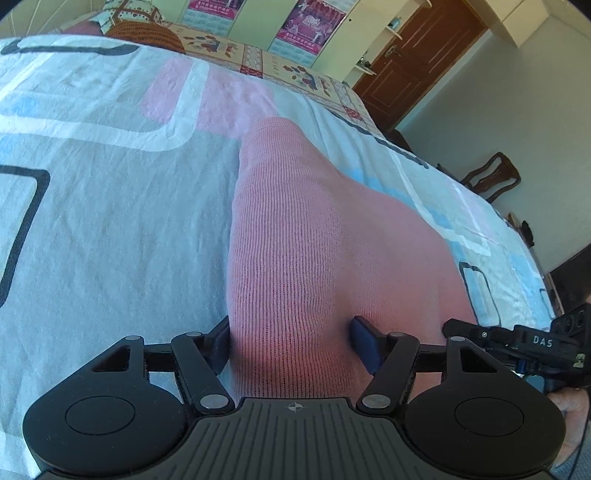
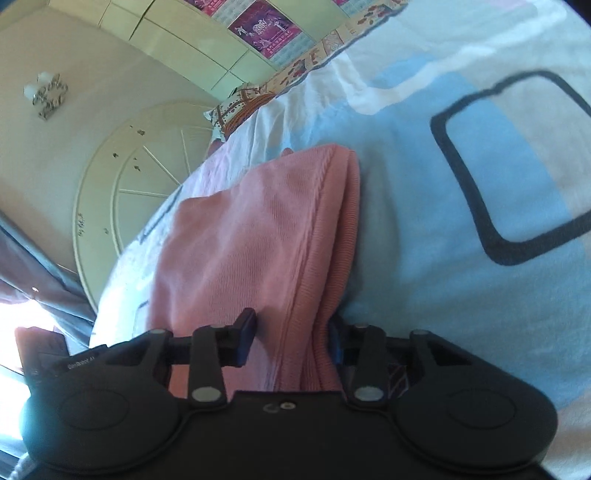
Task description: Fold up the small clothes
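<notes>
A pink knitted garment (image 1: pixel 295 236) lies on the patterned bedsheet (image 1: pixel 110 184). In the left wrist view its near edge runs up between the fingers of my left gripper (image 1: pixel 291 339), which stand wide apart on either side of the cloth. My right gripper (image 2: pixel 291 336) also straddles the garment (image 2: pixel 266 229) at its ribbed hem edge (image 2: pixel 343 229), with its fingers apart and cloth bunched between them. The right gripper also shows in the left wrist view (image 1: pixel 517 339) at the right edge.
The bedsheet (image 2: pixel 443 184) has pale blue, pink and white blocks with dark outlines. A patterned quilt (image 1: pixel 258 59) and a pillow (image 1: pixel 129 18) lie at the far end. A wardrobe, a brown door (image 1: pixel 417 55) and a wooden chair (image 1: pixel 491 177) stand beyond the bed.
</notes>
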